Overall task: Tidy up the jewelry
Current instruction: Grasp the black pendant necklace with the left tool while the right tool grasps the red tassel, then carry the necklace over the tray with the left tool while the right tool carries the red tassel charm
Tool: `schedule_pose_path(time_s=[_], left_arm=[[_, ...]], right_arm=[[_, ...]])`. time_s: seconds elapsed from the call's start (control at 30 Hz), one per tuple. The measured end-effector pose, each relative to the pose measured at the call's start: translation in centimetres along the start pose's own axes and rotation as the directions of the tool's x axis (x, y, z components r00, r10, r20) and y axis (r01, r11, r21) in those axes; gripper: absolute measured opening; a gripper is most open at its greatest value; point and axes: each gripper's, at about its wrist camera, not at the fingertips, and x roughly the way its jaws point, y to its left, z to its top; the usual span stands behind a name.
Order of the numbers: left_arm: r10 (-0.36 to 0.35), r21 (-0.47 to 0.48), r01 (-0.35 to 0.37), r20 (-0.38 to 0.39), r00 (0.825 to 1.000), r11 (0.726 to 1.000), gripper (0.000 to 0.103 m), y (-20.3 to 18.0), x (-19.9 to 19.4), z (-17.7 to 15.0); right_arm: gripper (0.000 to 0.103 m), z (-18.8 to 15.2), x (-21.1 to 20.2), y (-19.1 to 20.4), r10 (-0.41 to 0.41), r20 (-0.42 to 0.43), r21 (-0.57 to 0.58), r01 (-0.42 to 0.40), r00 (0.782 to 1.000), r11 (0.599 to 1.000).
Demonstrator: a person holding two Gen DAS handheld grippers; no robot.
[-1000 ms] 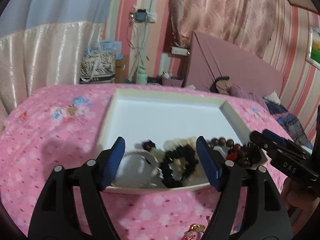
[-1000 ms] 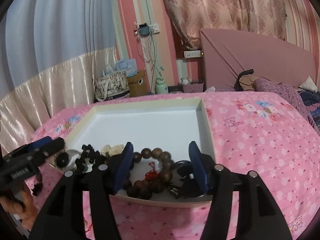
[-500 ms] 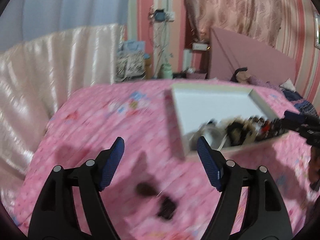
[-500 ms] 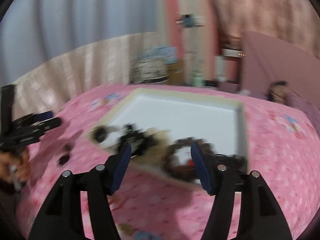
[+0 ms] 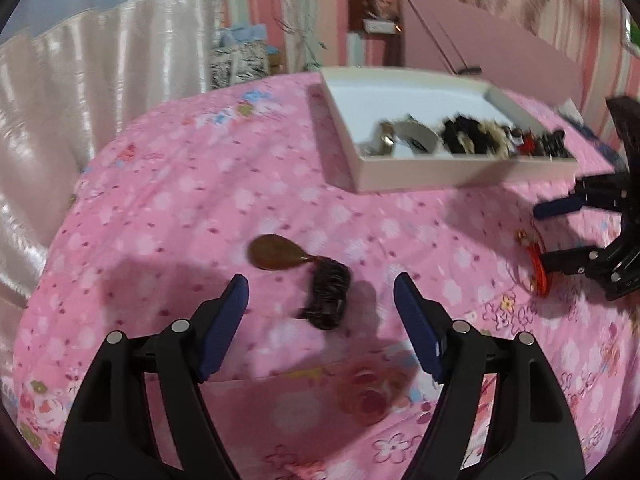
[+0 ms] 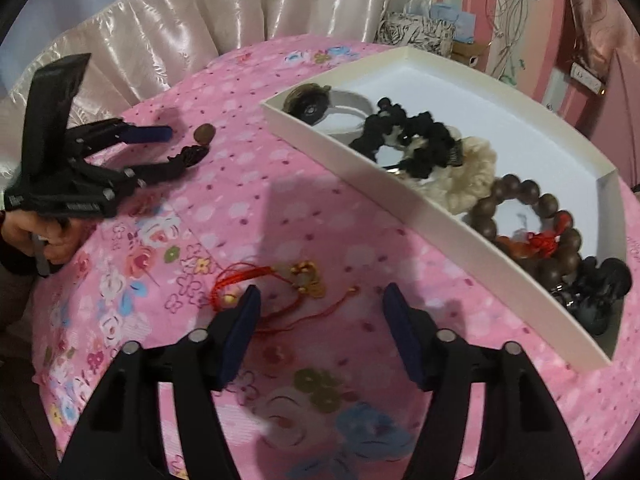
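Left wrist view
- Step in hand, as judged: fetching loose jewelry off the bed for the white tray (image 5: 460,168)
- Left claw (image 5: 320,306): jaws wide, nothing between the pads; angled down at the pink floral bedspread (image 5: 180,208)
- Target: brown pendant with dark tassel (image 5: 304,276), lying on the bedspread just ahead of the fingertips, between their lines
- Tray: beyond and to the right, well apart from the pendant, already holding several pieces along its near wall
- Next move calls for lowering around the tassel and closing gently; soft fabric may bunch under the pads

Right wrist view
- Right claw (image 6: 320,308): jaws have just been opening and stand wide, nothing gripped; pointing steeply down at the bed
- Target: red cord charm with gold beads (image 6: 280,284), on the bedspread, its cord running under the left fingertip
- Tray, right of the claw, contains: black beaded bracelet (image 6: 400,140), cream scrunchie (image 6: 468,176), brown wooden bead bracelet (image 6: 532,216)
- Left claw seen at far left, its handle held by a hand (image 6: 44,236)
- Next move calls for straddling the gold beads, since thin cord could slip from the pads
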Motion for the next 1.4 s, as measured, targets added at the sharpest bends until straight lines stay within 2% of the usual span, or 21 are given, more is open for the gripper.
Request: schedule_pose_path(time_s=[0.07, 0.13, 0.2, 0.27, 0.3, 0.33, 0.37, 0.4, 0.43, 0.47, 0.57, 0.7, 0.77, 0.87, 0.93, 1.03, 1.07, 1.13, 1.23, 1.3, 1.4], left_arm=[[0.025, 0.027, -0.024, -0.040, 0.999, 0.999, 0.075, -0.5, 1.2, -0.1], [0.015, 0.025, -0.014, -0.044, 0.999, 1.000, 0.073, -0.5, 1.4, 0.1], [0.000, 0.039, 0.001, -0.044, 0.999, 0.999, 0.063, -0.7, 1.5, 0.3], [-0.028, 0.049, 0.029, -0.034, 0.999, 0.998, 0.033, -1.0, 1.5, 0.5], [-0.027, 0.059, 0.029, -0.029, 0.999, 0.998, 0.024, -1.3, 1.4, 0.6], [-0.022, 0.072, 0.023, -0.019, 1.000, 0.997, 0.017, -1.5, 1.2, 0.6], [-0.027, 0.071, 0.028, -0.011, 1.000, 0.997, 0.017, -1.5, 1.1, 0.5], [-0.032, 0.065, 0.032, -0.002, 0.999, 0.997, 0.017, -1.4, 0.8, 0.5], [-0.039, 0.057, 0.038, 0.017, 0.999, 0.998, 0.017, -1.1, 0.4, 0.7], [-0.040, 0.051, 0.038, 0.037, 0.999, 0.998, 0.017, -1.0, 0.0, 0.7], [-0.042, 0.028, 0.039, 0.111, 0.993, 0.999, 0.017, -0.5, -2.0, 1.5], [-0.074, 0.000, 0.076, 0.187, 0.980, 0.997, 0.017, -0.5, -4.4, 3.5], [-0.093, 0.004, 0.094, 0.238, 0.967, 0.996, 0.017, -1.2, -5.8, 4.9], [-0.134, 0.004, 0.140, 0.298, 0.945, 0.990, 0.017, -2.3, -7.6, 7.0], [-0.169, 0.015, 0.173, 0.331, 0.928, 0.985, 0.017, -3.3, -8.3, 8.8], [-0.209, 0.044, 0.208, 0.379, 0.902, 0.977, 0.017, -5.2, -8.7, 10.6], [-0.213, 0.055, 0.208, 0.391, 0.895, 0.977, 0.017, -6.0, -8.5, 11.0], [-0.209, 0.065, 0.200, 0.398, 0.893, 0.978, 0.017, -7.4, -7.5, 11.5], [-0.196, 0.056, 0.189, 0.396, 0.897, 0.980, 0.017, -8.5, -5.4, 11.3], [-0.176, 0.039, 0.176, 0.407, 0.896, 0.984, 0.017, -8.8, -4.1, 10.8], [-0.157, 0.028, 0.159, 0.410, 0.898, 0.987, 0.017, -8.7, -2.6, 10.2]], right_arm=[[0.072, -0.1, 0.1, 0.4, 0.012, -0.006, -0.003, -0.012, 1.000, 1.000], [0.072, 0.0, 0.1, 0.7, 0.041, -0.004, -0.012, -0.041, 0.999, 0.999], [0.072, 0.1, 0.3, 1.0, 0.051, -0.005, -0.015, -0.051, 0.999, 0.999], [0.072, 0.1, 0.4, 1.3, 0.036, -0.005, -0.034, -0.037, 0.999, 0.999], [0.072, 0.0, 0.5, 1.4, 0.036, -0.002, -0.040, -0.036, 0.999, 0.999], [0.067, 0.0, 0.5, 1.5, 0.036, 0.002, -0.042, -0.036, 0.999, 0.998], [0.049, 0.0, 0.4, 1.6, 0.026, 0.004, -0.052, -0.025, 1.000, 0.998], [0.036, -0.1, 0.2, 1.6, 0.013, 0.010, -0.066, -0.013, 1.000, 0.998], [0.008, -0.1, 0.0, 1.5, 0.021, 0.012, -0.064, -0.020, 1.000, 0.998], [0.004, -0.1, 0.0, 1.4, 0.025, 0.010, -0.064, -0.024, 1.000, 0.998], [0.004, 0.1, -0.2, 1.2, 0.009, 0.020, -0.066, -0.008, 1.000, 0.998], [0.004, 0.6, -2.6, -1.0, -0.022, 0.127, 0.036, 0.018, 0.992, 0.999], [0.004, 0.6, -4.7, -2.4, -0.022, 0.214, 0.098, 0.001, 0.977, 0.995], [0.004, 0.3, -8.3, -4.6, -0.061, 0.357, 0.187, -0.007, 0.932, 0.982], [0.004, -0.2, -10.5, -5.8, -0.070, 0.447, 0.227, -0.037, 0.892, 0.973], [0.004, -1.2, -13.5, -7.3, -0.109, 0.568, 0.283, -0.069, 0.815, 0.957], [0.004, -1.4, -13.9, -7.7, -0.128, 0.584, 0.300, -0.067, 0.802, 0.952], [0.004, -1.8, -14.5, -8.5, -0.180, 0.596, 0.350, -0.052, 0.783, 0.935], [0.004, -1.8, -14.3, -9.4, -0.268, 0.574, 0.423, 0.000, 0.774, 0.906], [0.004, -1.7, -13.9, -9.5, -0.365, 0.545, 0.475, 0.081, 0.754, 0.876], [0.004, -1.7, -13.3, -9.5, -0.431, 0.518, 0.506, 0.143, 0.739, 0.851]])
